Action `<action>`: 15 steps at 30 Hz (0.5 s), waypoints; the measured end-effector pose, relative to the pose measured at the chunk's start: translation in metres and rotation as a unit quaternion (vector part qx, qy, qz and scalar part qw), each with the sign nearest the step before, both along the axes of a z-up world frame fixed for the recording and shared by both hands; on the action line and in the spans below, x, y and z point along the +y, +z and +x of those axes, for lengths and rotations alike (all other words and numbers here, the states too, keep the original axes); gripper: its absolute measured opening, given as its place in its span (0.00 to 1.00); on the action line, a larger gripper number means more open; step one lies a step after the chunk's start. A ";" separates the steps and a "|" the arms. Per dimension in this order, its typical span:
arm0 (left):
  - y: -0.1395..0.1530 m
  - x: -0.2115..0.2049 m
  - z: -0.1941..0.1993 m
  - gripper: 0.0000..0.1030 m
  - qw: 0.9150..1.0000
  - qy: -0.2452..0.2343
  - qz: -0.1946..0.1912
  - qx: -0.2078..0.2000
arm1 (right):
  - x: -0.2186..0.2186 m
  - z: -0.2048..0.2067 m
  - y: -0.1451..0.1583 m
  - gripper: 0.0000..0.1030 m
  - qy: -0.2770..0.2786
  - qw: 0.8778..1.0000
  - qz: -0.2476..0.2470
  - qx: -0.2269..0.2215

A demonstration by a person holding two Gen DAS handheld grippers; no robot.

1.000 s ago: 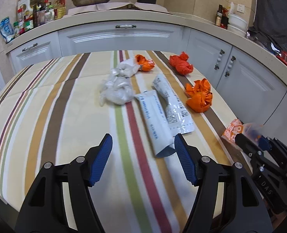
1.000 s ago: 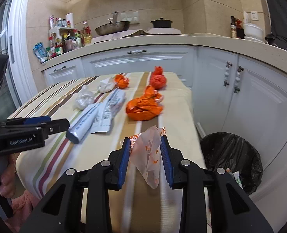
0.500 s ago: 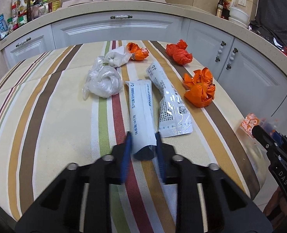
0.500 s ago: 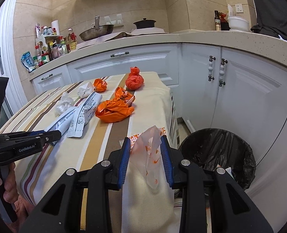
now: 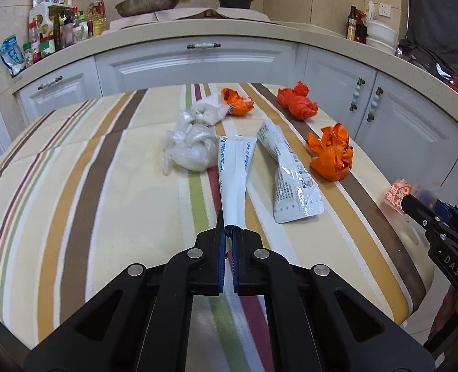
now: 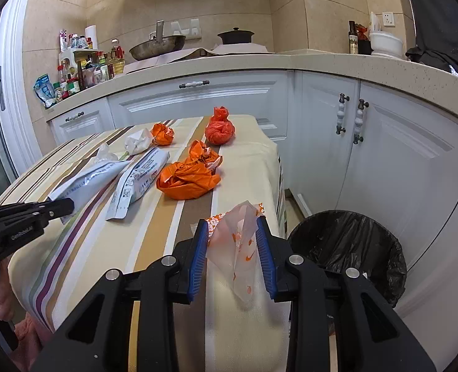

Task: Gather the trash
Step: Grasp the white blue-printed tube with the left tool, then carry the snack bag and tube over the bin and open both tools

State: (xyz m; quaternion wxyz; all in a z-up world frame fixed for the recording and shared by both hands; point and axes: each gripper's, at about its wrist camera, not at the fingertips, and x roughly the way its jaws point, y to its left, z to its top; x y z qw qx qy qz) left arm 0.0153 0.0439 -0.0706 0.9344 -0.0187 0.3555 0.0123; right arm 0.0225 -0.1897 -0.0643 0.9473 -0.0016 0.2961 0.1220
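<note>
My left gripper [image 5: 228, 232] is shut on the near end of a long white wrapper [image 5: 235, 173] that lies on the striped table [image 5: 73, 192]. It also shows in the right wrist view [image 6: 86, 183]. My right gripper [image 6: 232, 232] is shut on a clear bag with orange print [image 6: 239, 241], held past the table's right edge beside a black-lined bin [image 6: 349, 248]. A second white wrapper [image 5: 287, 179], a clear plastic bag [image 5: 188, 148], a white wad [image 5: 207, 113] and three orange bags [image 5: 331, 152] [image 5: 297, 100] [image 5: 236, 102] lie on the table.
White cabinets [image 6: 399, 167] and a counter [image 5: 197, 31] with a pan, pot and bottles curve behind and to the right of the table. The bin stands on the floor between the table's right edge and the cabinets.
My left gripper moved forward and closed on the long white wrapper's near end. My right gripper carried the printed bag right, off the table toward the bin.
</note>
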 end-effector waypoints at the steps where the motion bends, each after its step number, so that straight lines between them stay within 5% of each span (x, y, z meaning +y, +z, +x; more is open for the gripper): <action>1: 0.002 0.002 -0.001 0.03 1.000 0.001 0.002 -0.003 | 0.000 0.000 0.001 0.32 0.000 1.000 -0.001 -0.001; 15: 0.036 -0.021 -0.012 0.03 0.998 -0.038 0.015 -0.055 | -0.017 -0.001 0.014 0.32 -0.038 0.999 -0.023 -0.028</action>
